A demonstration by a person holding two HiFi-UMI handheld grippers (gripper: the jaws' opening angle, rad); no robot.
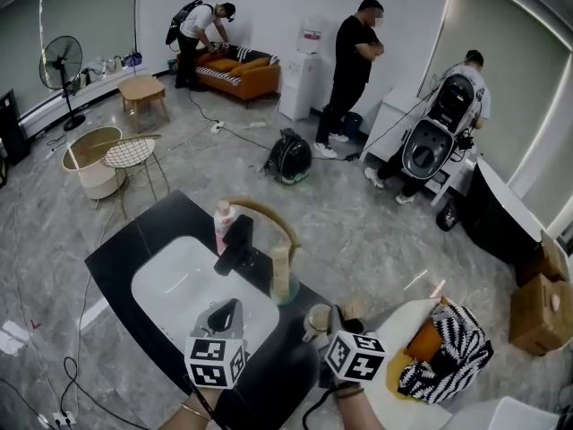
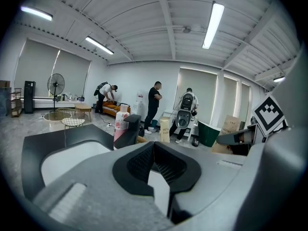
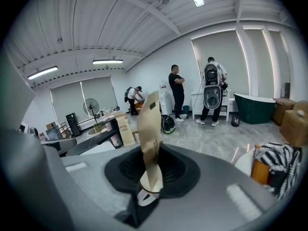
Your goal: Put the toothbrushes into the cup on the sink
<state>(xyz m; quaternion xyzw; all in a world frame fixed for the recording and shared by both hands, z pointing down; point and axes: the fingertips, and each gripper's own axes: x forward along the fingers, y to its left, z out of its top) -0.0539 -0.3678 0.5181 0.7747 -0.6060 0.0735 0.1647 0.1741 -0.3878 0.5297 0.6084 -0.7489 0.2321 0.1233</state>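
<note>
Your right gripper (image 3: 150, 174) is clamped on a boxed toothbrush (image 3: 149, 129) that stands upright between its jaws; your left gripper (image 2: 156, 165) is closed on nothing; keep the box vertical and lower it into the cup (image 1: 286, 296), beside the second box (image 1: 281, 271) standing there; the faucet (image 1: 237, 240) crowds the cup's left, so approach from its open right.
</note>
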